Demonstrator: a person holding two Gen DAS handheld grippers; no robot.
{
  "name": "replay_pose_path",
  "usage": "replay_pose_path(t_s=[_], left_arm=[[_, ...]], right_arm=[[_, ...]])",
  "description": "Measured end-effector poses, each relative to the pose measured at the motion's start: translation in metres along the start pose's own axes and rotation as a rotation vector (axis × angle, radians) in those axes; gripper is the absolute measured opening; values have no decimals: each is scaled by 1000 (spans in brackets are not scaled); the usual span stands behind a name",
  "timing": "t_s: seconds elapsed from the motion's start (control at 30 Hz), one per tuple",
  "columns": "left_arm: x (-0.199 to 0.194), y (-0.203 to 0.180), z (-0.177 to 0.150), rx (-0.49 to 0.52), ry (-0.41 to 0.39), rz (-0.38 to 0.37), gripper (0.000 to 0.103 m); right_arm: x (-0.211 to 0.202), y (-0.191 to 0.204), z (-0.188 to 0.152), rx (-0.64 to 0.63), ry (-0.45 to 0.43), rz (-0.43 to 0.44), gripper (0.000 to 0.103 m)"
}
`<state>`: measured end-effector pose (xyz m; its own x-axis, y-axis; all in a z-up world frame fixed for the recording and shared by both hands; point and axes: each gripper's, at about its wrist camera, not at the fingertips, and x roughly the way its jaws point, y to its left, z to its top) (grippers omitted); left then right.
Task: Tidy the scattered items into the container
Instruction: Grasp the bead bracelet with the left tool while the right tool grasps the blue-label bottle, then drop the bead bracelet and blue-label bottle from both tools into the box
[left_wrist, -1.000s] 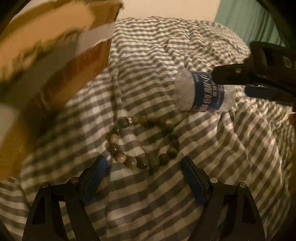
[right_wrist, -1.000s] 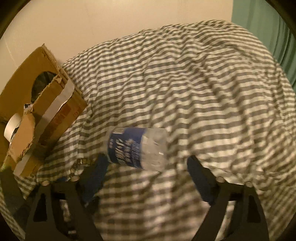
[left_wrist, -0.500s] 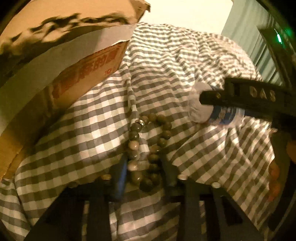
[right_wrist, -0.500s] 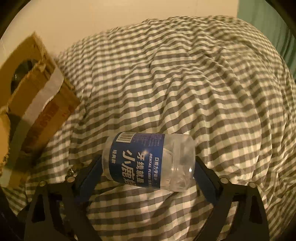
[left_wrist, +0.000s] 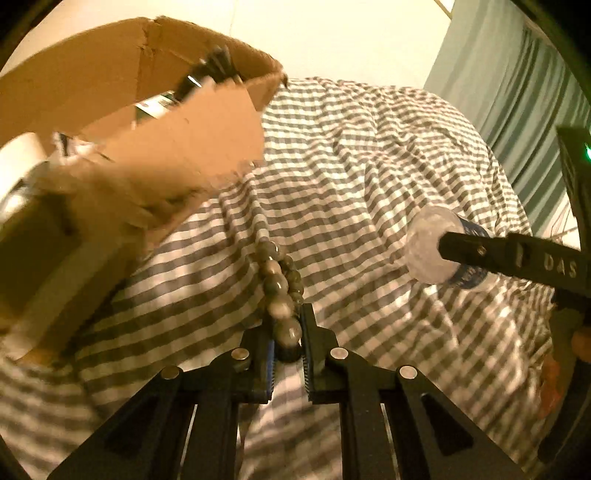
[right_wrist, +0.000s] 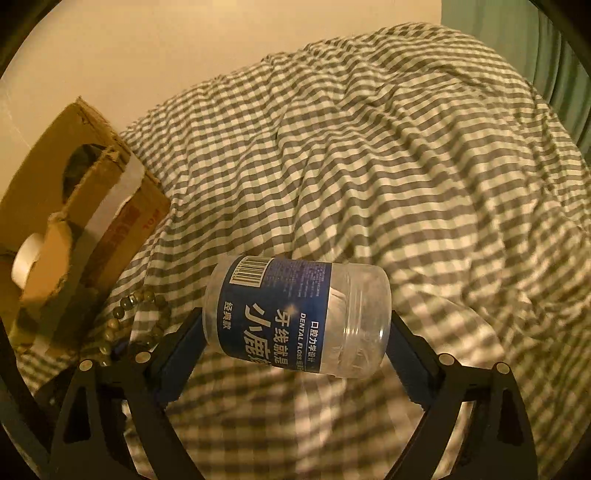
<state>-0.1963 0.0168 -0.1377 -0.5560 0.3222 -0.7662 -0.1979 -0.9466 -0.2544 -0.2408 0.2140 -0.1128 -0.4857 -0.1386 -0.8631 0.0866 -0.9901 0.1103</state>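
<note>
A bracelet of grey-green beads (left_wrist: 280, 291) hangs pinched between the pads of my left gripper (left_wrist: 286, 332), whose jaws are still closing on it; its loose end droops toward the checked bedding. The bracelet (right_wrist: 125, 310) also shows at lower left in the right wrist view. My right gripper (right_wrist: 295, 328) clamps a clear plastic dental floss jar (right_wrist: 295, 310) with a blue label end to end, held above the bedding. The jar (left_wrist: 428, 243) and one right finger (left_wrist: 480, 251) show at the right of the left wrist view. An open cardboard box (left_wrist: 110, 92) stands left of both grippers.
Grey-and-white checked bedding (right_wrist: 369, 147) covers the rumpled bed. The box (right_wrist: 74, 155) holds a white tape roll (right_wrist: 27, 262) and dark items. A teal curtain (left_wrist: 517, 92) hangs at the right, with a pale wall behind. A hand (left_wrist: 580, 339) grips the right tool's handle.
My left jaws closed on the bracelet and raised it off the bedding toward the box. My right gripper moved around the jar, gripped it by its ends and lifted it.
</note>
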Motion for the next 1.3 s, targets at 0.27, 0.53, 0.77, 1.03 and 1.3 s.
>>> replay_pose_path(t_s=[0.27, 0.53, 0.77, 1.03, 1.3], left_arm=[[-47, -16, -12, -6, 16, -3, 11], [-119, -34, 23, 72, -111, 50, 11], [-152, 29, 83, 75, -197, 134, 11], [-126, 124, 90, -48, -245, 213, 18], [-132, 127, 80, -31, -259, 263, 79]], right_arm=[[-48, 0, -9, 16, -20, 74, 92], [-101, 56, 12, -100, -73, 218, 92], [-127, 136, 69, -231, -112, 358, 92], [-69, 229, 97, -349, -136, 326, 92], [-65, 240, 97, -361, -201, 208, 101]])
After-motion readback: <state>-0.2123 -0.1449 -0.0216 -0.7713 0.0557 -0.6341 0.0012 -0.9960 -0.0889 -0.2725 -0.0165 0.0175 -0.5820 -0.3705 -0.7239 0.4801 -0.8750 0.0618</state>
